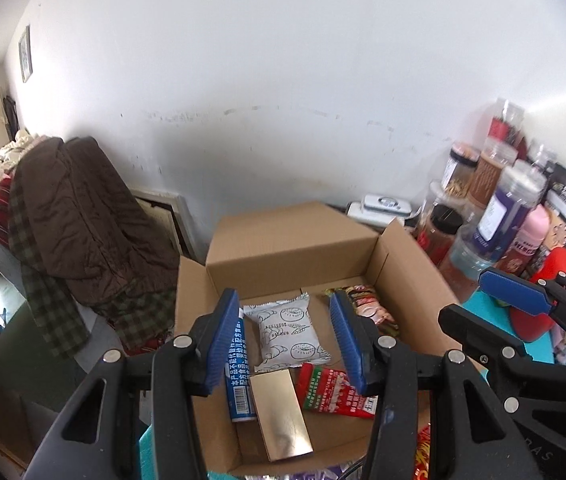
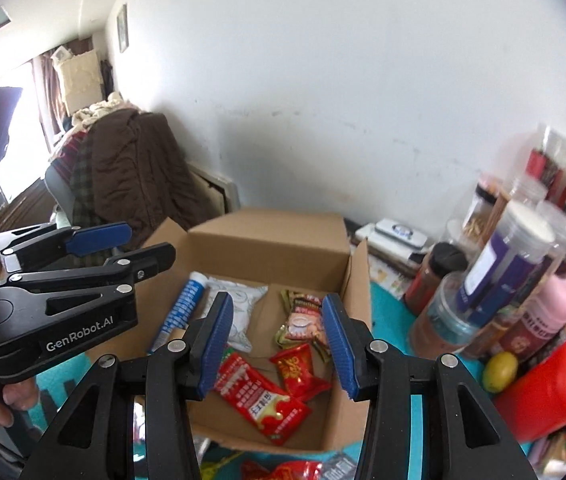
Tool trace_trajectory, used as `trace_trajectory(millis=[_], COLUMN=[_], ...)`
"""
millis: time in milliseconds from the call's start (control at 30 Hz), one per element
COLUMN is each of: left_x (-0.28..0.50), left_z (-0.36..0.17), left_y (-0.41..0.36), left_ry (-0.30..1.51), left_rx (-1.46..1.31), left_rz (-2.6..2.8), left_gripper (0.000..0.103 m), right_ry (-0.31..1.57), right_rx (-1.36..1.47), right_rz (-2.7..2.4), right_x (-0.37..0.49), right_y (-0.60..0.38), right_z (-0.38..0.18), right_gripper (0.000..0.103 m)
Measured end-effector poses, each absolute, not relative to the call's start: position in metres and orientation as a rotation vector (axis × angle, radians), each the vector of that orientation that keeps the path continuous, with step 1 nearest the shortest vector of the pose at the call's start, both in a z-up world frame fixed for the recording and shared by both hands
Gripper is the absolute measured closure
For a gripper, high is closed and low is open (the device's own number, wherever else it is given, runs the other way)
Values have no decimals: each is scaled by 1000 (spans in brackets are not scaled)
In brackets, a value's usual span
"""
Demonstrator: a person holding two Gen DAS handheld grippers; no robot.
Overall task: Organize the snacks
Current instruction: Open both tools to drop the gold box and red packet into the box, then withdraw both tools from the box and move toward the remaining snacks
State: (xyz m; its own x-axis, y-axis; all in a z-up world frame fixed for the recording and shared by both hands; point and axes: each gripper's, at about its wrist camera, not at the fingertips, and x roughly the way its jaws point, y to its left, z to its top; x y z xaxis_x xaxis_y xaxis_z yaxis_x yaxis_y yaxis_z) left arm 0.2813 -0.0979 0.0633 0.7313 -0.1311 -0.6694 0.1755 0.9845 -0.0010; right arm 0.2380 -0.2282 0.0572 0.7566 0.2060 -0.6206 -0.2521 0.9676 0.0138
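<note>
Left wrist view: both hand-held grippers, left hand-held gripper and right hand-held gripper, hang empty with jaws apart above the cardboard box. Snacks lie inside it; between picks, next needs a loose red packet just outside its near wall.

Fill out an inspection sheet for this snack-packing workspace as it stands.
Surface: teal table cover.
Job's things: open cardboard box holding a white pastry packet, blue tube, gold box, red sachets.
Clutter: jars and bottles, red container, yellow fruit.
Grippers: left gripper and right gripper open, empty, above the box.
Cables: nothing seen.
Surroundings: white wall, brown coat over a chair.
</note>
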Motion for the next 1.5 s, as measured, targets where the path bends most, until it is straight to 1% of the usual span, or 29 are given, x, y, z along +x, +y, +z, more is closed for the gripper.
trace_trajectory(millis=[200,233,267,300,533,600,667,700,767,833,933,1033,1100,1200,1300,1500], left_x=[248,244,237,232,196,187,178,173,161,146,131,118,109,98,89,75], left_z=[95,98,103,107,127,130,134,135,137,140,141,140,139,135,130,117], left_y=[-92,-91,-90,-90,-87,-87,-86,-86,-85,-84,-82,-79,-78,-77,-76,-82], left_ry=[661,655,646,637,595,586,575,571,558,524,514,515,514,517,525,557], left_rx=[59,57,55,54,52,49,47,47,42,39,42,32,26,23,14,11], left_rz=[-173,-175,-178,-181,-189,-193,-200,-201,-203,-199,-204,-224,-231,-237,-248,-263], left_gripper=[56,56,56,56,56,56,55,52,31,22,22,22,22,22,22,22], right_ry=[596,586,574,561,494,476,461,457,448,436,421,414,411,412,416,441], right_rx=[-86,-87,-88,-89,-111,-113,-119,-120,-117,-117,-119,-116,-114,-116,-114,-118], right_rz=[243,243,244,245,245,244,244,245,254,256,246,240,237,232,224,218], right_x=[207,202,196,190,151,140,129,124,112,102,85,70,61,48,36,21], right_y=[-225,-225,-224,-224,-221,-220,-220,-219,-220,-220,-220,-222,-223,-225,-226,-227], right_z=[86,89,93,97,119,123,126,127,129,131,132,131,129,125,120,104], right_gripper=[56,56,51,50,49,42,40,39,33,32,28,25,20,19,16,15])
